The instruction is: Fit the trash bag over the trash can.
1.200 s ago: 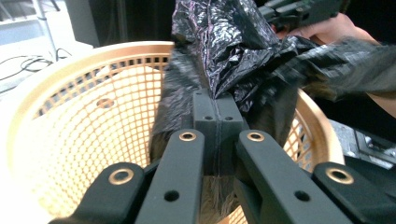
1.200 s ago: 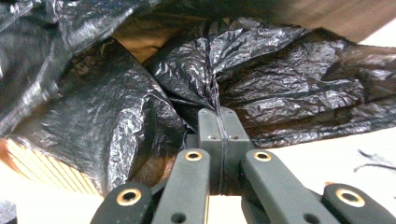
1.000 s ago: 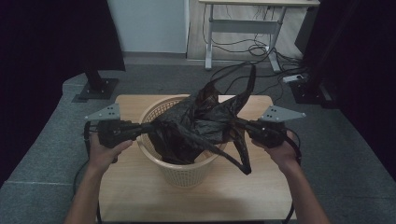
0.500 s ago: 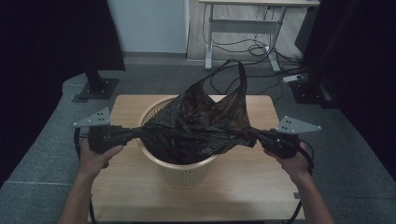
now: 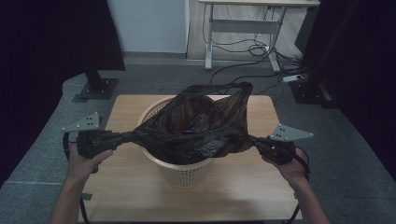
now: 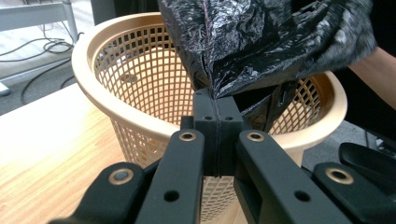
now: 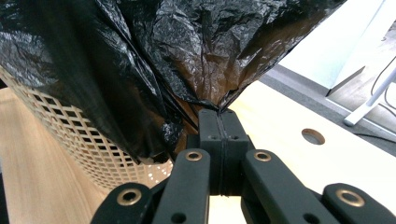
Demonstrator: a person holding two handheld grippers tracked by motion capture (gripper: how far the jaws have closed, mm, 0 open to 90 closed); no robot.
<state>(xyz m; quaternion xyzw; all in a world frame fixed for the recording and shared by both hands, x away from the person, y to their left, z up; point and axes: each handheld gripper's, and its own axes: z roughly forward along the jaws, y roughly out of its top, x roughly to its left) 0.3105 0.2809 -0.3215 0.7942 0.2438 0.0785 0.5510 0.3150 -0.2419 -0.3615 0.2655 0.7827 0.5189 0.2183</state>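
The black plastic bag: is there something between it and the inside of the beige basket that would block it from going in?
Nothing visible blocks it. The black plastic bag, pinched by the left gripper and the right gripper, is stretched over the beige basket, and the mesh interior seen in the left gripper view looks empty.
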